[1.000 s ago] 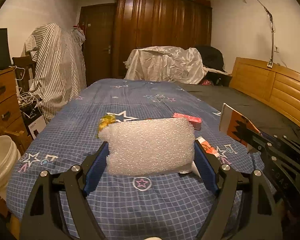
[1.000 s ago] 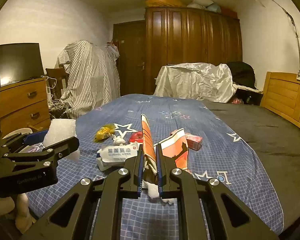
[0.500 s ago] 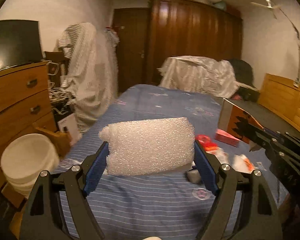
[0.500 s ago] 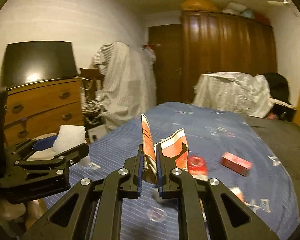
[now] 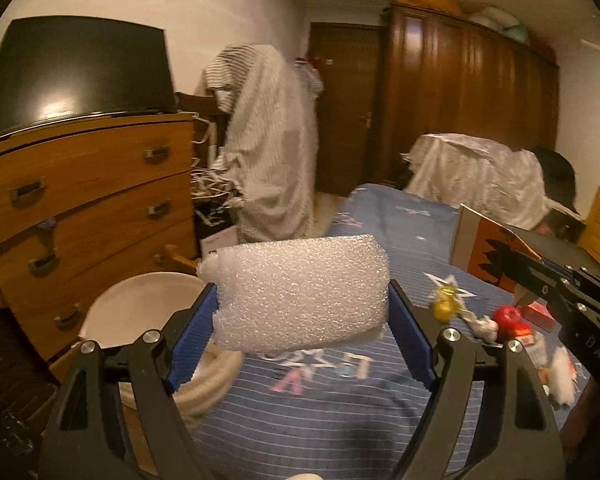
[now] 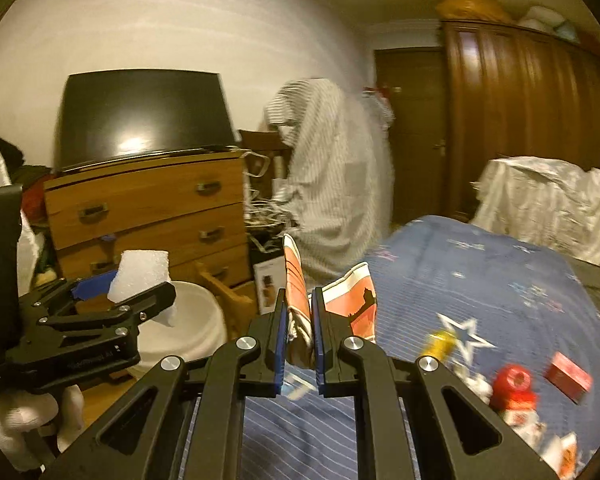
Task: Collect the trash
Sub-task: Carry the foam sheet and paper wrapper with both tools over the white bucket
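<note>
You have swung both grippers left off the bed (image 5: 380, 216) toward the white bucket (image 5: 140, 308), left gripper (image 5: 302, 314) jaws wide around a foam block (image 5: 300, 292) and right gripper (image 6: 300, 336) jaws pinched on an orange wrapper (image 6: 296, 288), ready to drop.

The left gripper (image 5: 302, 312) is level, its blue pads spread wide and pressed on the two ends of a foam block (image 5: 300, 292). The right gripper (image 6: 300, 332) is level too, to the right of the left one, its jaws nearly together and pinching a crumpled orange wrapper (image 6: 296, 304).
</note>
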{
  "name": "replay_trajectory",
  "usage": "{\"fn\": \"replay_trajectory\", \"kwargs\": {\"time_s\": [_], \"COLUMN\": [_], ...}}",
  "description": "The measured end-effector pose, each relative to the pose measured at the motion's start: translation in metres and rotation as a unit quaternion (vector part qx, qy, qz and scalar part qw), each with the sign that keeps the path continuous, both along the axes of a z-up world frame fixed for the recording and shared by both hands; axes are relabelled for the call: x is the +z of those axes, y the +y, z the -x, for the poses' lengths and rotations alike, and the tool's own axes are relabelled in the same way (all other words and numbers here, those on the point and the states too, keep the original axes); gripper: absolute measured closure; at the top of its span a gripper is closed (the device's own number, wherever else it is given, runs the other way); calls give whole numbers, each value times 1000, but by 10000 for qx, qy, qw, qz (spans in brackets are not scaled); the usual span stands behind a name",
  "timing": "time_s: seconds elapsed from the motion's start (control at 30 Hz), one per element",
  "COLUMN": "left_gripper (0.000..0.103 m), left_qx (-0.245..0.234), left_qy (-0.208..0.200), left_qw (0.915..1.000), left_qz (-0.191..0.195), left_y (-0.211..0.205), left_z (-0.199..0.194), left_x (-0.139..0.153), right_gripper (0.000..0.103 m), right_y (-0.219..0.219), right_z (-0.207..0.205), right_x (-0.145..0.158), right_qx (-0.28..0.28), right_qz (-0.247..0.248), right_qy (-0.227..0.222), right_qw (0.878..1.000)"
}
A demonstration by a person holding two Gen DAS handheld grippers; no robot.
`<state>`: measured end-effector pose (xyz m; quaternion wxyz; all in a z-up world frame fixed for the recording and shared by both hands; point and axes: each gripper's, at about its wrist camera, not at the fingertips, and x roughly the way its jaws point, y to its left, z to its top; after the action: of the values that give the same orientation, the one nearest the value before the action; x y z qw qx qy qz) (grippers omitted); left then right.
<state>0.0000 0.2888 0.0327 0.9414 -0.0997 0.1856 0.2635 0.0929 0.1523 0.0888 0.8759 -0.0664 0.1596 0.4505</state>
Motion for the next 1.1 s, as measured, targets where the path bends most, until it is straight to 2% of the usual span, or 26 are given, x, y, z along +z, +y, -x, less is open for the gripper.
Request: {"fn": "replay_trajectory", "kwargs": {"time_s": [0.27, 0.47, 0.63, 0.7, 0.83, 0.97, 1.1], "left_gripper": [25, 25, 25, 25, 25, 25, 25], "left_qx": [450, 621, 612, 528, 423, 347, 387], "left_qy": [308, 737, 1295, 1525, 1892, 2091, 2221], "left_qw": [9985, 9944, 9860, 9810, 9727, 9672, 9623], "left_qz": [80, 444, 852, 1073, 1279, 1401, 1525], "left_y": [67, 131, 181, 200, 220, 237, 254], "left_z": [24, 23, 16, 9, -1, -3, 1], "left_x": [5, 0, -22, -35, -57, -74, -88], "right_gripper": [91, 91, 91, 91, 91, 91, 91], "right_y": [120, 226, 307, 332, 380, 407, 414], "right_z": [2, -19, -33, -38, -45, -50, -55], "right_x": [22, 18, 0, -12, -44, -68, -83], "right_qx": [777, 1486, 1828, 1904, 2022, 2043, 2040], "right_qz": [268, 915, 1548, 1803, 2325, 2574, 2672], "right_qy": [205, 873, 1389, 1584, 1999, 2295, 2390], "right_qw": [9964, 9808, 9609, 9519, 9301, 9161, 9110]}}
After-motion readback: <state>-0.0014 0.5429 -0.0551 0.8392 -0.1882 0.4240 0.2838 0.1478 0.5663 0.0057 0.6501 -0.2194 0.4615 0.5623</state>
